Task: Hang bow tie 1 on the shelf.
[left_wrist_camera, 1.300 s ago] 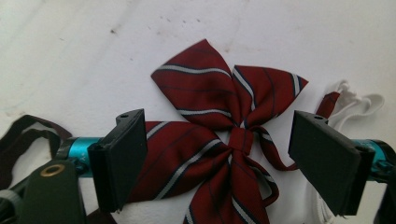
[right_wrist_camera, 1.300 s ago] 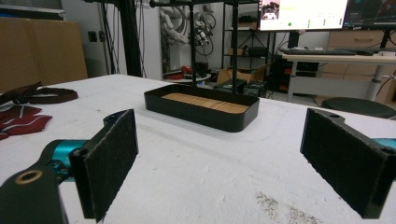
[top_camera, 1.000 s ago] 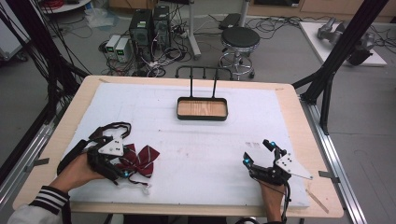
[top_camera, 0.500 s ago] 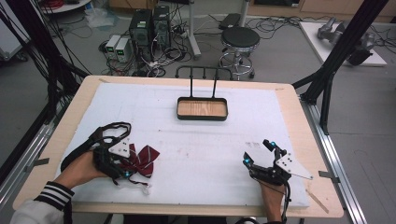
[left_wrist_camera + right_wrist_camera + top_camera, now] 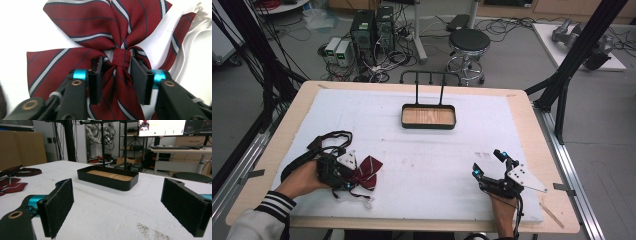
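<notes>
A maroon striped bow tie (image 5: 368,171) (image 5: 82,22) lies on the white mat at the front left, its white elastic strap (image 5: 192,42) trailing to one side. My left gripper (image 5: 350,179) (image 5: 116,63) points down over it. Its jaws have just been closing, and the tie's centre knot (image 5: 121,56) now stands between the pads (image 5: 96,80). A thin gap still shows beside the left pad. My right gripper (image 5: 488,163) (image 5: 117,192) rests at the front right, wide open with nothing between its jaws. The tie (image 5: 11,186) also lies far left in the right gripper view.
A black tray with a wooden floor (image 5: 428,125) (image 5: 107,181) stands at the middle back of the mat, with a black hook rack (image 5: 429,75) rising behind it. The wooden table edge (image 5: 532,125) frames the white mat. Stool, computers and cables are on the floor beyond.
The left gripper has settled lower onto the bow tie and its jaws have narrowed around the knot. The right gripper has not moved.
</notes>
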The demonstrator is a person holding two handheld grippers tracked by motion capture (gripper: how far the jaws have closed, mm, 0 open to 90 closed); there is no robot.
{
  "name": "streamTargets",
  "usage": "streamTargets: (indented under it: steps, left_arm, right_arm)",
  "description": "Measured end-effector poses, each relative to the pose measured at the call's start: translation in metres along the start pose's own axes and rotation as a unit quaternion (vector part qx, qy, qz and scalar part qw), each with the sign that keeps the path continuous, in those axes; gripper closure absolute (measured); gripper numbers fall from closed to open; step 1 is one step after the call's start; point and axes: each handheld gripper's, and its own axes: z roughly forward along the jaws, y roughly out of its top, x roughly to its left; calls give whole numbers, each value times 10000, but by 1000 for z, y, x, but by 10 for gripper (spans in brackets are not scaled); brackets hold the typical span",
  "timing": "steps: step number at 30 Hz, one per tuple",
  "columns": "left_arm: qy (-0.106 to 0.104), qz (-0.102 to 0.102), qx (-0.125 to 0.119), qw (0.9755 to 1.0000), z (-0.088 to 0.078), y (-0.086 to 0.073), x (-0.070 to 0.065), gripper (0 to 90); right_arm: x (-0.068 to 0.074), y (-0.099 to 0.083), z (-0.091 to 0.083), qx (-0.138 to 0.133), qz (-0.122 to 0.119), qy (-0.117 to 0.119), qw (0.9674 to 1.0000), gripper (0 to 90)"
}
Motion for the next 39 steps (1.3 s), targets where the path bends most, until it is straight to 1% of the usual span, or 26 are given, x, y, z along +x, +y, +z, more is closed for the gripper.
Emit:
streamTargets:
  steps: [1,2,4,6,10,13,16,17,18,19,20,22,23,26,29,30,31,32,33,34,35,36,38,39]
  left_arm:
    - [-12,-14,14,10000,0,0,0,674]
    - [-12,-77,1,10000,0,1,-1,674]
    - [8,-123,42,9999,0,2,-1,728]
    - [17,-178,46,9998,0,2,0,744]
    - [77,-195,-13,9998,-1,0,-1,747]
    - [86,-311,-205,9993,-1,-2,-2,748]
    - [171,-361,-365,9985,-3,-2,-3,748]
    - [239,-373,-457,9980,-5,-2,-3,748]
    - [253,-394,-537,9975,-7,-2,-3,748]
    - [310,-375,-627,9968,-10,-2,-3,748]
    - [373,-411,-726,9958,-12,-1,-3,748]
    - [484,-458,-961,9931,-16,-2,-2,749]
    - [532,-504,-1085,9914,-18,-2,-1,749]
    - [661,-578,-1298,9876,-23,-2,0,748]
    - [742,-718,-1607,9816,-27,-3,2,749]
    - [785,-742,-1671,9800,-29,-3,2,749]
    - [838,-791,-1763,9776,-31,-3,3,749]
    - [887,-822,-1817,9759,-33,-3,3,748]
    - [947,-870,-1900,9733,-34,-3,4,748]
    - [1012,-943,-2018,9696,-35,-2,3,748]
    - [1056,-941,-2118,9670,-37,-2,4,748]
    - [1124,-968,-2237,9633,-39,-2,3,748]
    - [1243,-1034,-2401,9572,-44,0,3,749]
    - [1305,-1026,-2455,9551,-46,0,4,749]
  right_arm:
    - [0,0,0,2,1,1,10000,105]
    - [0,0,0,2,1,1,10000,104]
    - [0,0,0,-4,-16,4,10000,104]
    - [0,0,0,0,-13,6,10000,105]
    - [0,0,0,2,-8,4,10000,104]
    - [0,0,0,-3,-20,5,10000,104]
    - [0,0,0,0,-29,6,10000,105]
    - [0,0,0,2,-34,2,10000,104]
    - [0,0,0,3,-33,0,10000,105]
    - [0,0,0,3,-33,0,10000,105]
    - [0,0,0,2,-33,2,10000,104]
    - [0,0,0,2,-33,1,10000,104]
    - [0,0,0,1,-38,0,10000,104]
    - [0,0,0,-4,-40,3,10000,104]
    - [0,0,0,-11,-35,5,10000,104]
    - [0,0,0,-4,-41,1,10000,105]
    - [0,0,0,-8,-40,4,10000,104]
    - [0,0,0,-4,-40,2,10000,104]
    - [0,0,0,-3,-41,2,10000,104]
    - [0,0,0,-3,-41,2,10000,104]
    - [0,0,0,-4,-41,2,10000,105]
    - [0,0,0,-4,-41,1,10000,104]
    - [0,0,0,-3,-39,3,10000,104]
    - [0,0,0,-2,-40,2,10000,104]
